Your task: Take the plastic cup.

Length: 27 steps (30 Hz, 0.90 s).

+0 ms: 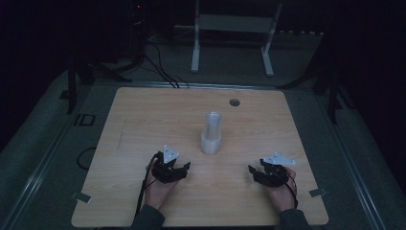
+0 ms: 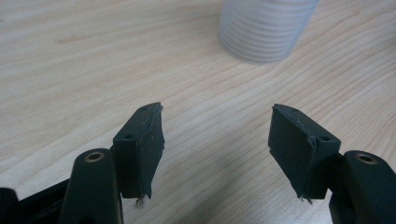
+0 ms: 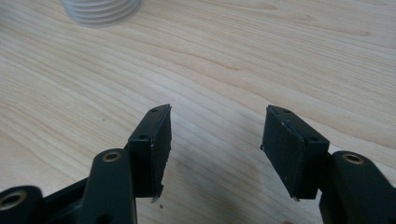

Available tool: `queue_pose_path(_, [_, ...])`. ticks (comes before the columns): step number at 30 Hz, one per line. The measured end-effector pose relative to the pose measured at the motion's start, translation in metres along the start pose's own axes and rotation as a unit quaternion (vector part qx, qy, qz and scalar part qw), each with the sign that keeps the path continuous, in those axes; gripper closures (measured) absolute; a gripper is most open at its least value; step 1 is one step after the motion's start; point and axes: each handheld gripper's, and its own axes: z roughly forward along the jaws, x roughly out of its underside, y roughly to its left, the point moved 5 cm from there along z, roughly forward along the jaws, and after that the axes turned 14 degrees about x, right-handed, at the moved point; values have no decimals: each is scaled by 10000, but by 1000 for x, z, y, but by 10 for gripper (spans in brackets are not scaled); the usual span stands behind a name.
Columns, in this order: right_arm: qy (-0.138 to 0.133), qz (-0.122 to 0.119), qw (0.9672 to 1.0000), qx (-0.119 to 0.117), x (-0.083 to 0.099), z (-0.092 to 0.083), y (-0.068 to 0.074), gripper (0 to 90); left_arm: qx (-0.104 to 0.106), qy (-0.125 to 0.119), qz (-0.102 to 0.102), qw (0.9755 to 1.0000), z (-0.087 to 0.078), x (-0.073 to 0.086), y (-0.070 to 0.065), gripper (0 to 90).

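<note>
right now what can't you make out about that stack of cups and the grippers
- Stack of cups: the high view is dim and far off, so the cup count and whether anything sits inside cannot be told.
- Its upper part is cut off by the top edge in the left gripper view and the right gripper view.
- Left gripper and right gripper: jaws stand apart with nothing between; their bodies run off the bottom edge.
- Table: its near edge is cut off at the bottom of the high view.

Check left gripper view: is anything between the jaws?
No. The left gripper has its jaws apart with bare table between them, and the white cup stack stands farther off, untouched.
</note>
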Motion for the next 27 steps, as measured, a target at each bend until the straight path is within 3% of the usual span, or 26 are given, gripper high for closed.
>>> queue_pose_path(11, [-179,9,9997,-156,-12,-9,4,409,108,-40,140,9998,-3,-7,-4,354])
queue_pose_path(18, [-409,-51,9988,-259,-30,-20,8,402,92,-26,288,9995,-3,-19,-5,352])
queue_pose_path(22, [-533,-11,9978,-390,-44,-25,10,393,206,-155,230,9994,-2,-26,-6,341])
queue_pose_path(27, [-657,-111,9966,-483,-63,-29,17,390,290,-170,320,9989,3,-34,-9,299])
